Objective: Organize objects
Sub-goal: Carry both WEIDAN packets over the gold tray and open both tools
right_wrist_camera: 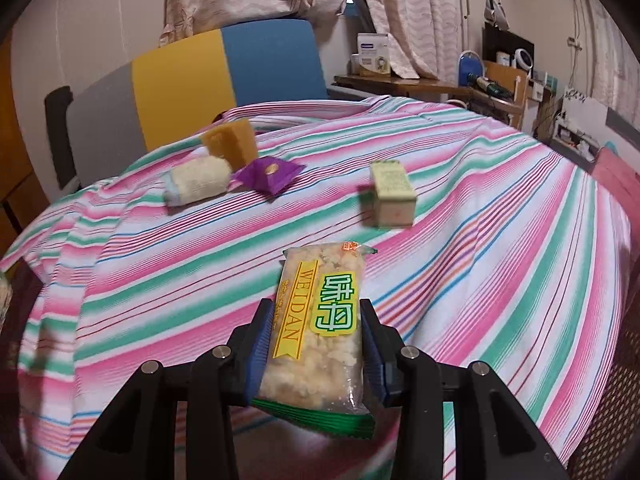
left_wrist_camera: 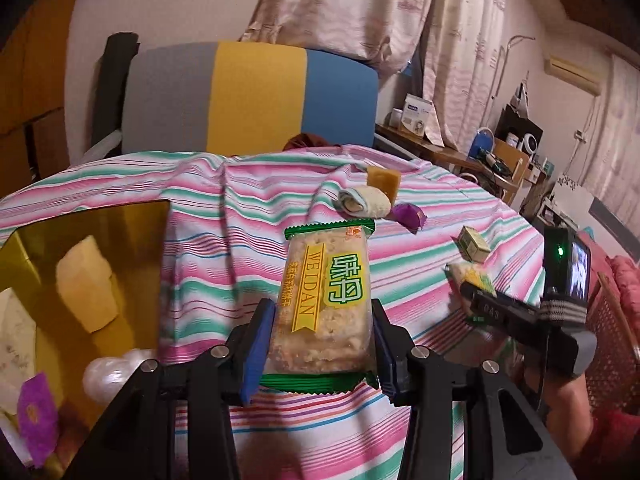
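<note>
Now L tongs (left_wrist_camera: pixel 324 344) pinching cracker pack (left_wrist_camera: pixel 326 300) beside gold box (left_wrist_camera: pixel 86 224), R tongs (right_wrist_camera: pixel 316 344) pinching 2nd pack (right_wrist_camera: pixel 320 320) over striped cloth (right_wrist_camera: pixel 500 220).

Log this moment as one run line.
left gripper: shut on cracker pack | right gripper: shut on second pack | box: left

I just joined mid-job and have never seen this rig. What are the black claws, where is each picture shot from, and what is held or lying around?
No robot: a person carries a hand-held gripper in each hand, with a camera looking along its fingers. The left hand-held gripper clamps a WEIDAN cracker packet; the right hand-held gripper clamps a second packet. On the striped cloth lie a rolled snack, a purple sweet, a yellow block and a small box. A gold tray sits left.
</note>
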The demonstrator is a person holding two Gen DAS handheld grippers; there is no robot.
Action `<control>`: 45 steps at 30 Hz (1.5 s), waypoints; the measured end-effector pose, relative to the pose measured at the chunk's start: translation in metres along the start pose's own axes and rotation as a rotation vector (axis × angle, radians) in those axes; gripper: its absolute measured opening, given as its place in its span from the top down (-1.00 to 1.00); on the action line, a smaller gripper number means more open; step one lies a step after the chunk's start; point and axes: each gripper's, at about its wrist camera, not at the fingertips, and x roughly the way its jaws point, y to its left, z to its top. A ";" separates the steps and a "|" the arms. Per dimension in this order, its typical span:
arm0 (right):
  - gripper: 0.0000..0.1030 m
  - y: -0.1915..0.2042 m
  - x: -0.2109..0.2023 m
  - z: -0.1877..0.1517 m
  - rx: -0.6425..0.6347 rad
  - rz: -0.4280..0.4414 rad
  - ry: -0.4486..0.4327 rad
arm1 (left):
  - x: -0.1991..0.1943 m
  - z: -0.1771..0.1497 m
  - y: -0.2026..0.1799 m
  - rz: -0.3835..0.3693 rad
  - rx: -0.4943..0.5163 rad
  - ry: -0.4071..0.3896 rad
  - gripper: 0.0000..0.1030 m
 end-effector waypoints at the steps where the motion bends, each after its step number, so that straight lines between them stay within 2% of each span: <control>1: 0.20 0.003 -0.003 -0.002 -0.003 0.014 0.004 | -0.003 0.001 0.003 0.001 -0.009 -0.005 0.10; 10: 0.20 0.050 -0.027 -0.010 -0.055 0.170 0.016 | -0.031 0.002 0.037 0.064 -0.104 -0.045 0.10; 25: 0.20 0.137 -0.063 -0.010 -0.152 0.418 0.037 | -0.062 -0.006 0.114 0.230 -0.274 -0.067 0.09; 32: 0.20 0.171 -0.085 -0.012 -0.213 0.506 0.029 | -0.064 -0.013 0.145 0.362 -0.352 -0.038 0.09; 36: 0.20 0.183 -0.093 -0.015 -0.236 0.541 0.032 | -0.057 -0.012 0.152 0.395 -0.352 -0.008 0.09; 37: 0.20 0.186 -0.095 -0.016 -0.241 0.550 0.035 | -0.056 -0.013 0.154 0.401 -0.359 0.000 0.06; 39: 0.20 0.191 -0.098 -0.017 -0.251 0.564 0.037 | -0.060 -0.016 0.154 0.394 -0.375 -0.013 -0.15; 41: 0.20 0.195 -0.101 -0.019 -0.268 0.572 0.034 | -0.066 -0.019 0.152 0.396 -0.380 -0.035 -0.57; 45: 0.20 0.203 -0.103 -0.022 -0.288 0.583 0.041 | -0.072 -0.020 0.140 0.389 -0.343 -0.057 -0.64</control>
